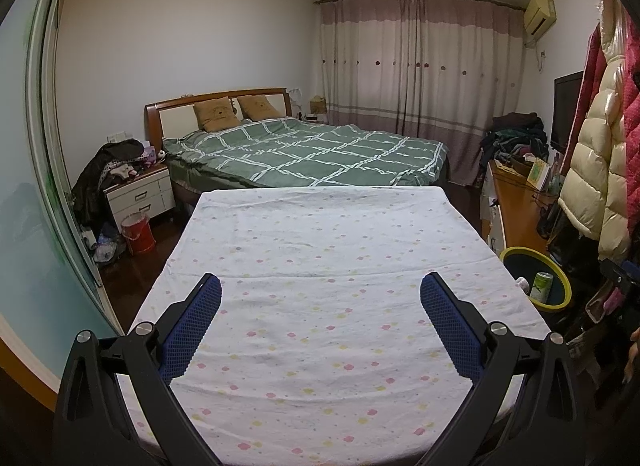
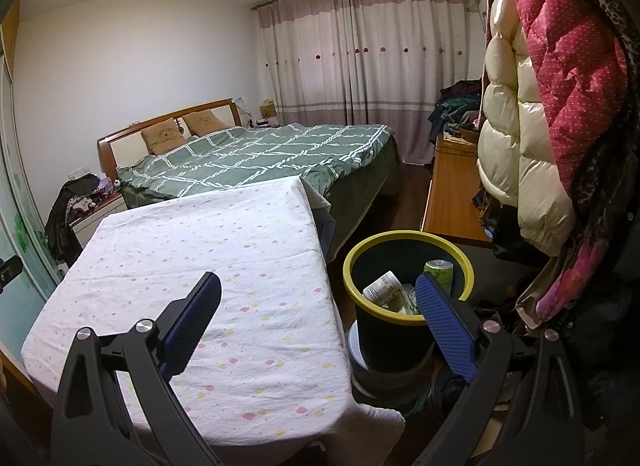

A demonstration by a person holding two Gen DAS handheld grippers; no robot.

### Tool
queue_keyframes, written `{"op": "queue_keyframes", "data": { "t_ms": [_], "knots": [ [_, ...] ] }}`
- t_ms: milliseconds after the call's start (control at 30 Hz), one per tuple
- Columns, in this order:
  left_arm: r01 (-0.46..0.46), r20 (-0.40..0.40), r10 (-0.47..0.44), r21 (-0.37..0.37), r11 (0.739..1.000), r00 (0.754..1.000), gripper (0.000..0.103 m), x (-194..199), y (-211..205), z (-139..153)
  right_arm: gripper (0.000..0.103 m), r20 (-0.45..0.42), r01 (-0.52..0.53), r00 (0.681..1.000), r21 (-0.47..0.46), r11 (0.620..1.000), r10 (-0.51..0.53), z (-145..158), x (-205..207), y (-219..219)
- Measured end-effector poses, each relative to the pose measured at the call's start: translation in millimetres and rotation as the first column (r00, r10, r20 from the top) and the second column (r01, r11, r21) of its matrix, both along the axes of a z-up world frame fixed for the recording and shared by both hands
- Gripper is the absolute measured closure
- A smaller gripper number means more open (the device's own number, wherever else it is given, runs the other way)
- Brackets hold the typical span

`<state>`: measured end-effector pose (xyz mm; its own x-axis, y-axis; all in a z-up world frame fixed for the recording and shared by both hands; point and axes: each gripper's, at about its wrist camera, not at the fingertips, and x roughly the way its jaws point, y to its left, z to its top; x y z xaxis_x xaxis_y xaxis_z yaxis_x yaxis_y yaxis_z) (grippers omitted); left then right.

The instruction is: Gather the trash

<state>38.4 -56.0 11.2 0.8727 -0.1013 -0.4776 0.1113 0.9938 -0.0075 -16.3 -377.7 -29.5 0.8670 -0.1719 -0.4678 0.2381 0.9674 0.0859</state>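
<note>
Yellow-rimmed bin sits right of the table, holding a can; your right gripper is nearer; left gripper and right both gape, empty

Yellow-rimmed dark bin upright beside the counter; inside, green can upright, printed wrapper, possibly paper, tilted.

A table under a floral cloth fills the lower frame. Behind it stands a green-quilted bed. Puffer coats hang at right.
</note>
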Motion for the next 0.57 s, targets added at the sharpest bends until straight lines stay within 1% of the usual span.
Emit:
{"op": "queue_keyframes", "data": {
  "t_ms": [267,333,367,433,533,567],
  "knots": [
    [0.002,-0.024,-0.002,-0.002,1.000,1.000,0.005,9,-2,-6,0.010,-0.014,-0.007,1.000,-0.005,1.000,0.007,-2,8,2],
    [0.012,-0.056,-0.012,-0.007,1.000,0.998,0.005,21,0,-9,0.009,-0.019,-0.020,1.000,-0.010,1.000,0.020,0,15,5],
    [0.013,-0.075,-0.014,-0.014,1.000,0.997,0.005,27,1,-11,0.007,-0.023,-0.035,0.999,-0.007,0.999,0.035,1,22,6],
    [0.008,-0.118,-0.012,-0.027,1.000,0.993,0.005,49,6,-20,0.007,-0.032,-0.062,0.998,0.003,0.998,0.062,2,38,9],
    [-0.019,-0.170,0.017,-0.010,1.000,0.985,0.005,88,16,-37,0.007,-0.068,-0.113,0.991,0.025,0.993,0.115,-2,78,18],
    [-0.031,-0.185,0.030,-0.006,0.999,0.982,0.005,102,20,-43,0.007,-0.082,-0.141,0.986,0.040,0.989,0.144,-6,101,23]
  ]
}}
